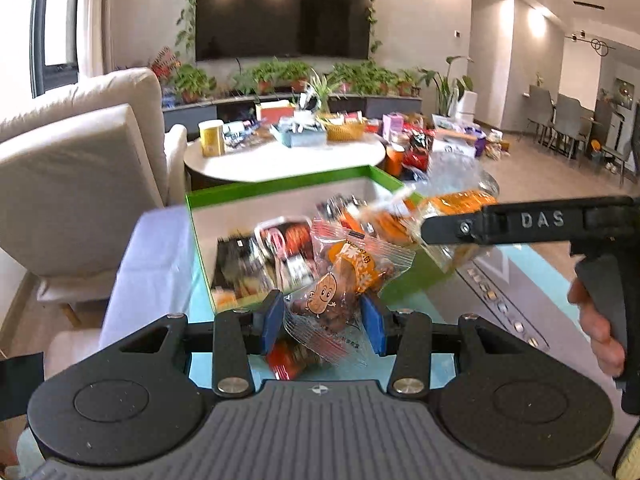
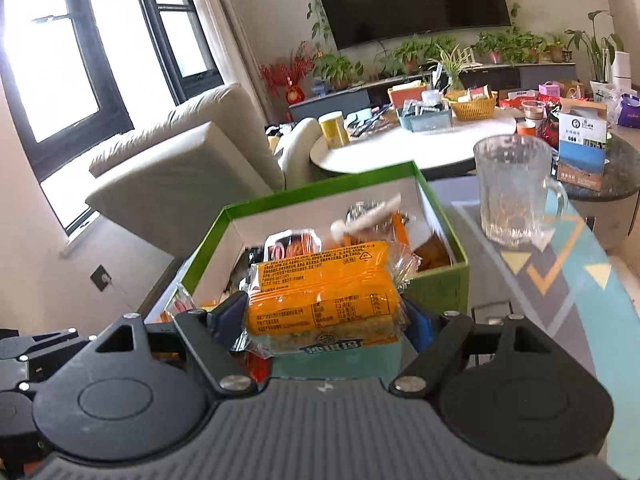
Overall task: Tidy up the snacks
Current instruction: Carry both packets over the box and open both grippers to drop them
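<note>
My left gripper [image 1: 323,322] is shut on a clear snack packet with a cartoon potato print [image 1: 332,292], held just in front of the green box [image 1: 280,186]. The box holds several wrapped snacks [image 1: 276,252]. My right gripper [image 2: 326,320] is shut on an orange-wrapped cracker pack [image 2: 320,292], lifted near the front edge of the same green box [image 2: 320,184]. In the left wrist view the right gripper [image 1: 436,230] reaches in from the right with the orange pack [image 1: 460,202], a hand [image 1: 600,320] on its trigger.
A clear glass mug [image 2: 516,188] stands right of the box on the patterned table mat [image 2: 560,280]. Behind is a round white table [image 1: 288,160] crowded with snacks and baskets. A beige sofa [image 1: 80,168] is at the left.
</note>
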The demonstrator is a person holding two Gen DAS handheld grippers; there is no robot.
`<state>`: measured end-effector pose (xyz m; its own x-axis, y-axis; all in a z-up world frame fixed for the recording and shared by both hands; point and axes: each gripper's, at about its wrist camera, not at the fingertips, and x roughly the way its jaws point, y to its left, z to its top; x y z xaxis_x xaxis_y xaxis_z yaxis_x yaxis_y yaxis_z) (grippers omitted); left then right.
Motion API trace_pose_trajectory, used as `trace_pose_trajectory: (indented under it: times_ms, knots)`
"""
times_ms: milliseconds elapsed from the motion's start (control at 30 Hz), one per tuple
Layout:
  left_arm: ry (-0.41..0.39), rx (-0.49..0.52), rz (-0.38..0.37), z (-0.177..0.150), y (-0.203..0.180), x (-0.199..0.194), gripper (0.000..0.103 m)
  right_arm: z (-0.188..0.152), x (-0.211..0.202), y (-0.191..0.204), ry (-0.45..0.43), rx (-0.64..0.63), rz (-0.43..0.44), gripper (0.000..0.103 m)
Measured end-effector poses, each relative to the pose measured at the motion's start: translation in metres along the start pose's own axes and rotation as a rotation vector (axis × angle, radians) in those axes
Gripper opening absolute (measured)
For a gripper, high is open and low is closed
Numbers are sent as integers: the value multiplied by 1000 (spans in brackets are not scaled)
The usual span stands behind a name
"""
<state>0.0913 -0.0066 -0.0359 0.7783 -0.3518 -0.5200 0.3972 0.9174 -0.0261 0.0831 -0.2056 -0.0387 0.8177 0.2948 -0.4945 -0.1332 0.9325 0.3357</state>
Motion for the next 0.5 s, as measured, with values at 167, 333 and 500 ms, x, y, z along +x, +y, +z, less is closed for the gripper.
trace_pose_trajectory:
  times_ms: [167,333,500]
  knots:
    - [-8,-12,47,17,7,17,41,16,8,-7,-25,8,-5,65]
    - [22,-53,73,24,19,34,41,26,18,-11,-29,47,4,65]
    - [33,-74,78,28,25,48,41,28,30,-12,-15,60,-8,65]
